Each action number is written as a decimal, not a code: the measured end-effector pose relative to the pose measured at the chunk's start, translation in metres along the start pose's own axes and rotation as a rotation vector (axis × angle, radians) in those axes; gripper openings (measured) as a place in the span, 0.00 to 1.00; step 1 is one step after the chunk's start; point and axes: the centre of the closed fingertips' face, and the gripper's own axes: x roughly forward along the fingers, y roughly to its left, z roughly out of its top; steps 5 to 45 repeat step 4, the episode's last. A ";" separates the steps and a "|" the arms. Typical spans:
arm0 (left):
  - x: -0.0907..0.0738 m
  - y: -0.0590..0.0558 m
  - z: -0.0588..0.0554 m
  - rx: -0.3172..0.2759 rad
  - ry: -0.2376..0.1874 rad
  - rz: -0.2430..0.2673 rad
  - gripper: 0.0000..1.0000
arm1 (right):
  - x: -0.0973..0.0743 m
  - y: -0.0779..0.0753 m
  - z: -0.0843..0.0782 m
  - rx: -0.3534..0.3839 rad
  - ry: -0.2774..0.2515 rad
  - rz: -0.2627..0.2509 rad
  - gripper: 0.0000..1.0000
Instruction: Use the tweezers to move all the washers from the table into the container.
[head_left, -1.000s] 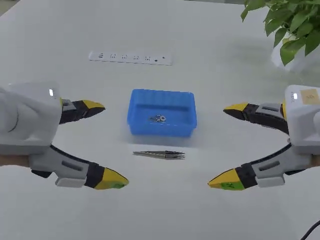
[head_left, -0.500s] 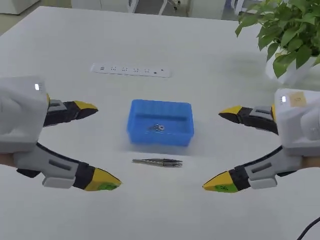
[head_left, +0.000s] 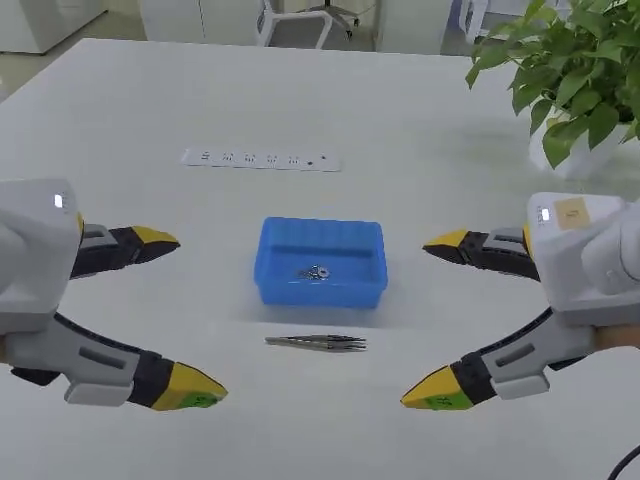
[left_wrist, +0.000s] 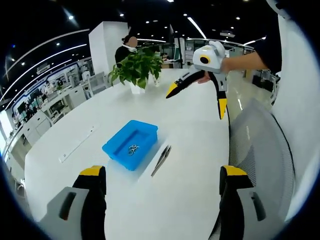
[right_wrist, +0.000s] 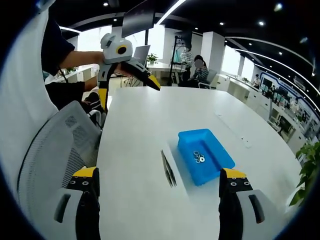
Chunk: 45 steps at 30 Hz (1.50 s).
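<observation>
As seen in the head view, a broad white table (head_left: 330, 90), matt and even, with a white power strip (head_left: 262, 159) lying flat toward the far side and a leafy potted plant (head_left: 565, 70) at the far right corner. Beyond the far edge, office chairs (head_left: 300, 20) and pale cabinets (head_left: 50, 12). In both gripper views, an open-plan office under rows of ceiling spots, and a grey mesh chair back (left_wrist: 260, 145) close by the table's near edge.

Near the table's middle, a blue container (head_left: 320, 293), shallow and rectangular, with a few washers (head_left: 315, 271) clustered on its floor. Just in front of it, apart from its wall, tweezers (head_left: 316, 342) lying flat, parallel to the container's long side, touched by neither tool.

Left gripper (head_left: 198, 317) to the left of the container, yellow tips spread wide; grips nothing. Right gripper (head_left: 415, 322) opposite, to the right of the container, spread just as wide; likewise grips nothing. Both pointed inward toward each other, held above the table, well apart from tweezers and container.
</observation>
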 end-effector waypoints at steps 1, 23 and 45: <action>0.000 0.000 -0.001 0.002 0.008 0.000 1.00 | -0.001 0.000 -0.001 0.000 0.004 -0.001 1.00; 0.000 -0.002 -0.004 0.009 0.029 -0.003 1.00 | -0.004 -0.001 -0.003 0.008 0.004 -0.011 1.00; 0.000 -0.002 -0.004 0.009 0.029 -0.003 1.00 | -0.004 -0.001 -0.003 0.008 0.004 -0.011 1.00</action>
